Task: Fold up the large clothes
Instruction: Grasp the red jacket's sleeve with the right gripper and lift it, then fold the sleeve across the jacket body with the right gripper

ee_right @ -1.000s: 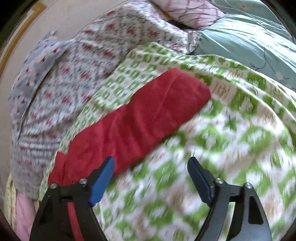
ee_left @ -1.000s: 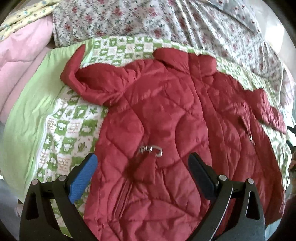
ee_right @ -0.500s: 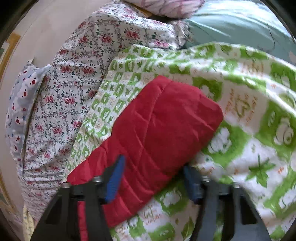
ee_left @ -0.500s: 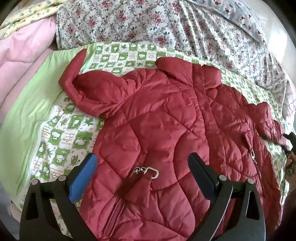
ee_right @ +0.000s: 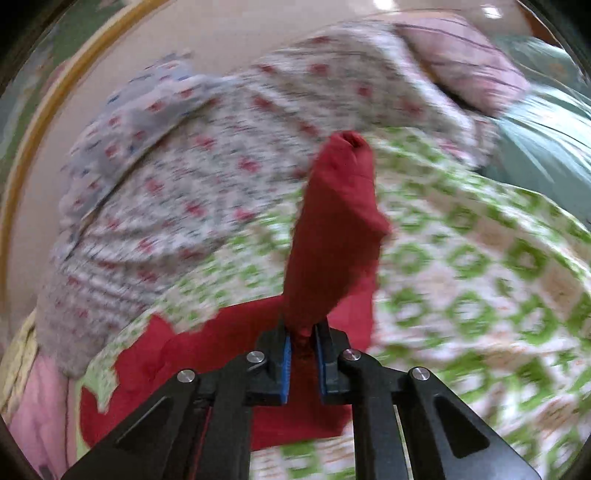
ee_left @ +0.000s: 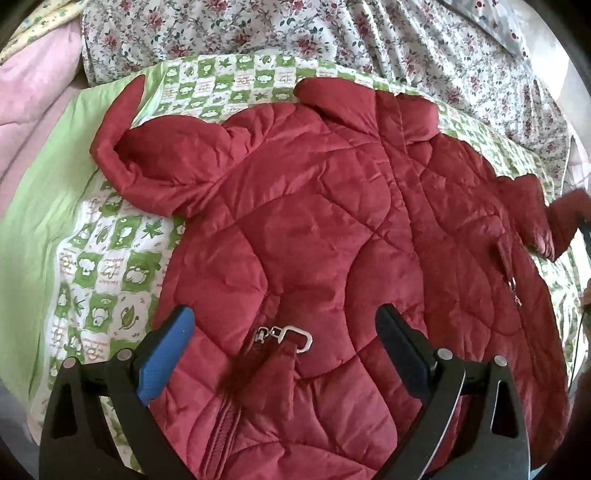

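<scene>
Through my left wrist camera, my left gripper (ee_left: pixel 284 347) is spread wide, its blue-padded fingers (ee_left: pixel 164 356) well apart and closed on nothing. It hovers above the lower front of the red quilted jacket (ee_left: pixel 325 229), which lies flat and face up on the green-and-white checked blanket (ee_left: pixel 107 266). Between the two fingers I see a metal clasp (ee_left: pixel 291 338) on a short tab of the jacket, just above a zip line running down toward the bottom edge. I cannot tell whether the fingertips touch the fabric. The jacket's one sleeve (ee_left: pixel 147 162) is bent back on itself at the upper left, its cuff pointing up. The collar sits at the top centre. At the far right edge the other sleeve (ee_left: pixel 561 221) is raised off the blanket. Beyond the blanket lies a floral sheet (ee_left: pixel 332 33), with pink bedding (ee_left: pixel 33 92) at the left.

Through my right wrist camera, which is blurred, my right gripper (ee_right: pixel 304 363) is pressed nearly together, pinching a fold of the jacket sleeve (ee_right: pixel 332 240) between its blue pads. The sleeve stands up from the pinch, its open cuff at the top. The rest of the red jacket (ee_right: pixel 207 354) spreads on the checked blanket (ee_right: pixel 461 295) below and to the left. The floral sheet (ee_right: pixel 207 155) lies behind, a pink pillow (ee_right: pixel 465 66) at the upper right.
</scene>
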Demonstrator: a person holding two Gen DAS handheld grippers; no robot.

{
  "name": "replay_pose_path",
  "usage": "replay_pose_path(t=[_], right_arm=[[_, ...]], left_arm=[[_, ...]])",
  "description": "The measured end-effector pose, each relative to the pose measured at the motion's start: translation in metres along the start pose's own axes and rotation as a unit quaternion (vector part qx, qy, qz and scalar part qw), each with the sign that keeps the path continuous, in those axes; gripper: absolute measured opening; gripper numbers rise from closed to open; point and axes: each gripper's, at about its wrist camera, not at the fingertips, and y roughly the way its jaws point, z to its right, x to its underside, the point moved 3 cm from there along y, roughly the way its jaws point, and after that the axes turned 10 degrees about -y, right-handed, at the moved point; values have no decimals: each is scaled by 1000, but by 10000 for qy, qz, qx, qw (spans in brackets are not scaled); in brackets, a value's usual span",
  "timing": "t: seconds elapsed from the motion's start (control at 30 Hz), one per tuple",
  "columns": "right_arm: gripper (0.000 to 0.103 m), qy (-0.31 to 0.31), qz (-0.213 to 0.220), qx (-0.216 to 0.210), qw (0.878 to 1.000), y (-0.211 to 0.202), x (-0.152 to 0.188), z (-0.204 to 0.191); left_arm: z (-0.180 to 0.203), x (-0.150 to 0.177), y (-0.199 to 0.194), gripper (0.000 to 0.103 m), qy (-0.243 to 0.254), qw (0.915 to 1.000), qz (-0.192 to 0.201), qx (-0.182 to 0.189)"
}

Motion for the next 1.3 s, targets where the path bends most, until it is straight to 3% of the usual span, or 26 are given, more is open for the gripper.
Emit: replay_pose_path(t=[0.33,0.57,0.83,1.17,1.23,1.3], right_arm=[[8,-961,-577,-1283,9854,20,27,-160],[8,-1748,-1137,-1925,9589,37,74,-266],[8,-2795,-1667,-2121,9215,64,142,-353],[11,-3870,-1897,-2275,8732,81,218,-406],[14,-3991,-1900,-2265,8680,82,227,-410],[14,-3984,-1908,-2304,8671,83,230,-411]], left_arm=[[-6,-8,-7,99,107,9995,29,303],[-14,-18,-4,99,-117,9959,-223,866],[-24,-46,2,99,-359,9926,-206,1146],[-36,-101,51,99,-1080,9671,-838,2146],[-34,-112,68,99,-1213,9585,-1048,2359],[-31,-119,82,99,-1235,9551,-1183,2421]])
